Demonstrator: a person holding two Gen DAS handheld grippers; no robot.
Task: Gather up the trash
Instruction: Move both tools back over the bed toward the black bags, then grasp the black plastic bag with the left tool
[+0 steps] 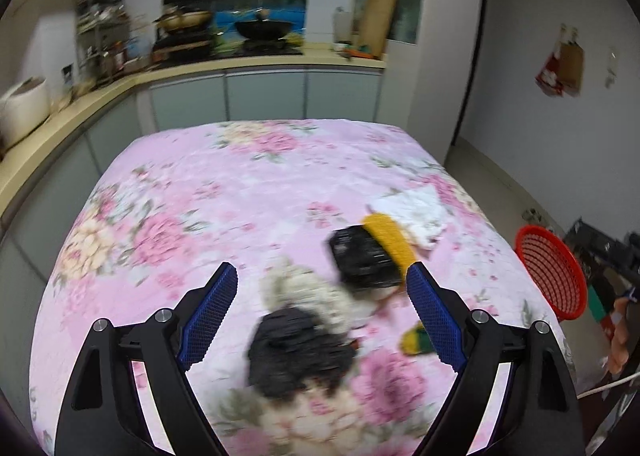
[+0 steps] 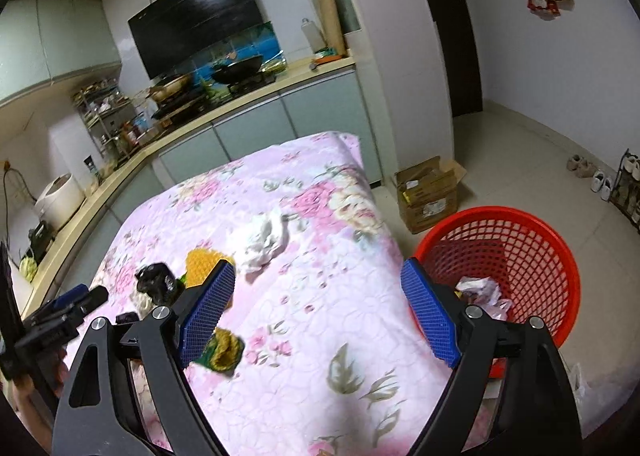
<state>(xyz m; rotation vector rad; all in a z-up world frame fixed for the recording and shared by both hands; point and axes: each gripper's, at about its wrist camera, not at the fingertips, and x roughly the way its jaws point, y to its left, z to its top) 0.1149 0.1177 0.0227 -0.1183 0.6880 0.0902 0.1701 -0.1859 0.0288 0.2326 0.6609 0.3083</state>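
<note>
In the left wrist view, the left gripper (image 1: 322,288) fills the bottom of the frame, its blue pads spread wide with nothing between them. Just above it, at lower centre, a blurred black clump (image 1: 298,352) lies on the pink floral cloth (image 1: 180,184), touching a pale fluffy wad (image 1: 316,290). To the right, a black packet (image 1: 366,260) rests against a yellow scrubber (image 1: 390,236), and a small yellow-green piece (image 1: 414,338) sits beside the right pad. Further up, white crumpled paper (image 1: 412,212) lies near the cloth's right edge. The red basket (image 1: 550,274) shows at the right edge of the frame.

In the right wrist view, the right gripper (image 2: 318,296) is likewise released and empty, low in the frame over the cloth's edge. The basket stands on the floor at right, beside the cloth, with crumpled trash (image 2: 482,290) inside. A cardboard box (image 2: 430,190) sits beyond it. The kitchen counter (image 2: 248,96) and a wok (image 2: 238,70) occupy the upper left.
</note>
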